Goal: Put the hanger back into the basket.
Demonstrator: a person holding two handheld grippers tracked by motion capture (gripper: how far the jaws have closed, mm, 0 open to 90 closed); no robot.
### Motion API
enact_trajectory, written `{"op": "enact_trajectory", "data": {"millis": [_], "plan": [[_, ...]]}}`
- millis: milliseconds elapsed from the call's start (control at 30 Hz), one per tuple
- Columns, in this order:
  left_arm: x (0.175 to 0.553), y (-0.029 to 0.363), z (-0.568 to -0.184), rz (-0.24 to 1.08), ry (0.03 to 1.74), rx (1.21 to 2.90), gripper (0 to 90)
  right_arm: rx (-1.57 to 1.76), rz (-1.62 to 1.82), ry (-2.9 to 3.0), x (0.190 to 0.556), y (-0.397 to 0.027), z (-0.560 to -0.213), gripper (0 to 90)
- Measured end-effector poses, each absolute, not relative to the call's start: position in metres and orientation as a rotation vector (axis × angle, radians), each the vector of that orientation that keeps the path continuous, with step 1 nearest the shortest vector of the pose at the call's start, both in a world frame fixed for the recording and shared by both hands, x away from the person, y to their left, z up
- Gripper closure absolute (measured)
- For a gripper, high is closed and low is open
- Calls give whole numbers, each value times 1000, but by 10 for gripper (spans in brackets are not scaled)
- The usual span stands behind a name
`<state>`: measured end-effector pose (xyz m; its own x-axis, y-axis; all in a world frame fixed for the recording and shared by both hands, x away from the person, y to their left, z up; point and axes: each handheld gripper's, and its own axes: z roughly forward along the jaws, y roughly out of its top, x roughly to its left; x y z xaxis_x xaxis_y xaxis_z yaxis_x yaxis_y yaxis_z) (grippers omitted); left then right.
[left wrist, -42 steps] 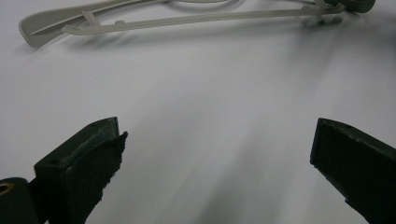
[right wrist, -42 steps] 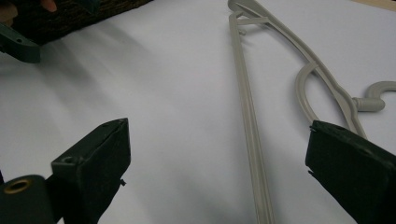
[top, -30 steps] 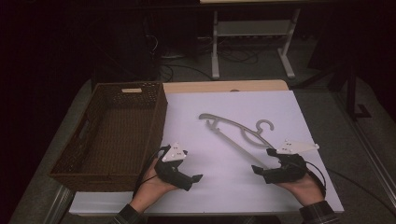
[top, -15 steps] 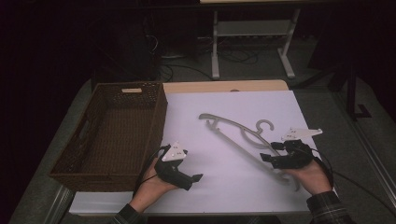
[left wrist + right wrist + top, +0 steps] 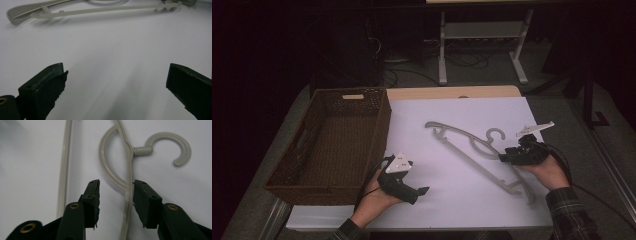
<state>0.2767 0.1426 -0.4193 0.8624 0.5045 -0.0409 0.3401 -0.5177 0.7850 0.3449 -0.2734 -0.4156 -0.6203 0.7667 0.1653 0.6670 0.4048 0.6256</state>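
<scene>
The right gripper point(image 5: 115, 187), jaws just closing, straddles the hanger point(image 5: 129, 170) without pinching it; the left gripper point(image 5: 113, 82) rests spread on the bench point(image 5: 452, 120).

Grey plastic hanger point(image 5: 472, 150) — flat on white sheet

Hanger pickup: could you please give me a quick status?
Right gripper closing astride hanger arm, not yet pinching. Left gripper open, idle. Nothing in the way.

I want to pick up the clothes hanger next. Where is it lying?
In the high view the grey plastic hanger lies flat on the white sheet, right of the wicker basket, its hook beside the right gripper.
</scene>
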Motion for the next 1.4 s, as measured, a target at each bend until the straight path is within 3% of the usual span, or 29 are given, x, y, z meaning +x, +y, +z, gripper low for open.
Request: {"op": "enact_trajectory", "data": {"millis": [667, 1400], "plan": [[276, 142, -421, 240, 616, 2174, 18, 1274, 782, 2593, 356, -271, -438, 771], [278, 142, -421, 235, 630, 2173, 18, 1247, 793, 2616, 362, -264, -438, 810]]}}
